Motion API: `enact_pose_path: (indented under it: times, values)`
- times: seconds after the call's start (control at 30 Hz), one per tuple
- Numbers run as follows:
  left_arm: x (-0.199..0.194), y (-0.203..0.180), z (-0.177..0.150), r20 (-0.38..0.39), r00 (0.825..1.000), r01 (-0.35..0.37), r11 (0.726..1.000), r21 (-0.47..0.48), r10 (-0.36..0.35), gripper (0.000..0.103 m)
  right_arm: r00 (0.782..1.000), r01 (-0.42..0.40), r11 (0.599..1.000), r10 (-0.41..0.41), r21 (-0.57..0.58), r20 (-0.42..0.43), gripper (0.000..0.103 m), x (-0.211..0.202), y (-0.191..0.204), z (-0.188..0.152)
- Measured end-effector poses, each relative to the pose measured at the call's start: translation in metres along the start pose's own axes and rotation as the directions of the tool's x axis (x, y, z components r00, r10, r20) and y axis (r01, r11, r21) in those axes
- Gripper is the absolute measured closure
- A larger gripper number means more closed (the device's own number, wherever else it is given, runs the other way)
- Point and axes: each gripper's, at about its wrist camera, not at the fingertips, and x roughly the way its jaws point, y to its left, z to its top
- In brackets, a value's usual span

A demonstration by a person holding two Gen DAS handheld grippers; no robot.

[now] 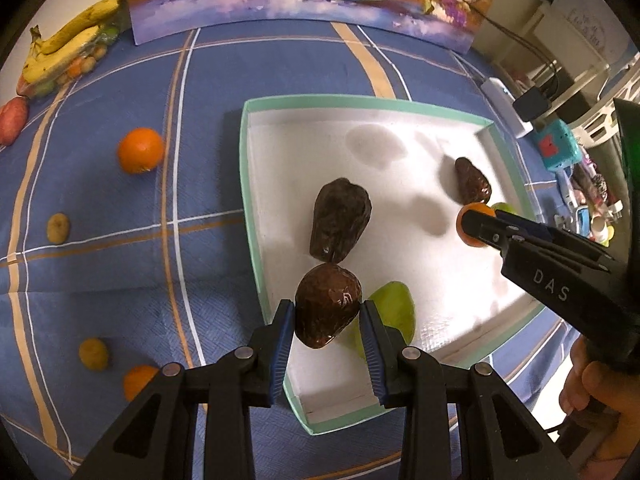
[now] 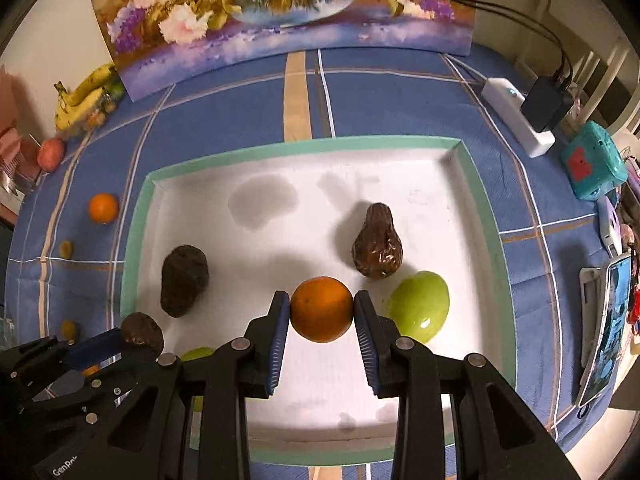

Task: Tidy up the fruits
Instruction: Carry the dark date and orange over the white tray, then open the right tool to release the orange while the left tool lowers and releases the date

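A shallow white box with a teal rim [image 1: 245, 184] [image 2: 138, 216] lies on the blue checked cloth. My left gripper [image 1: 327, 316] is shut on a dark brown avocado [image 1: 326, 310], held above the box's near left side; it also shows in the right wrist view [image 2: 142, 332]. My right gripper [image 2: 321, 312] is shut on an orange [image 2: 321, 309] over the box; it shows in the left wrist view [image 1: 474, 226]. In the box lie a dark avocado [image 1: 340, 220] [image 2: 184, 274], a second brown avocado [image 1: 472, 181] [image 2: 377, 246] and two green fruits [image 1: 394, 314] [image 2: 420, 306].
On the cloth left of the box lie an orange [image 1: 141, 150] [image 2: 103, 208], a second orange [image 1: 138, 380], two small yellowish fruits [image 1: 58, 228] [image 1: 93, 354], a reddish fruit [image 1: 12, 120] and bananas [image 1: 68, 52]. A flower painting [image 2: 280, 12] stands behind. A power strip [image 2: 516, 120] and gadgets lie right.
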Motion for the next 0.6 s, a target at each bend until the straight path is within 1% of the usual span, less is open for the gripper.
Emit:
enact_pose_path:
  times: [0.23,0.3,0.6]
  values:
    - [0.012,-0.001,-0.001,-0.03,0.999,-0.02,1.0,0.008,0.02,0.067,0.998,0.028,1.0,-0.028,0.0,-0.048,0.068,0.018,-0.003,-0.002]
    - [0.016,0.0,-0.001,-0.04,0.999,-0.024,1.0,0.005,0.024,0.067,0.999,0.031,0.999,-0.032,-0.004,-0.043,0.068,0.018,-0.003,-0.001]
    - [0.018,-0.001,0.0,-0.039,0.999,-0.015,1.0,-0.004,0.015,0.067,0.998,0.035,0.999,-0.035,-0.01,-0.043,0.068,0.017,-0.001,-0.001]
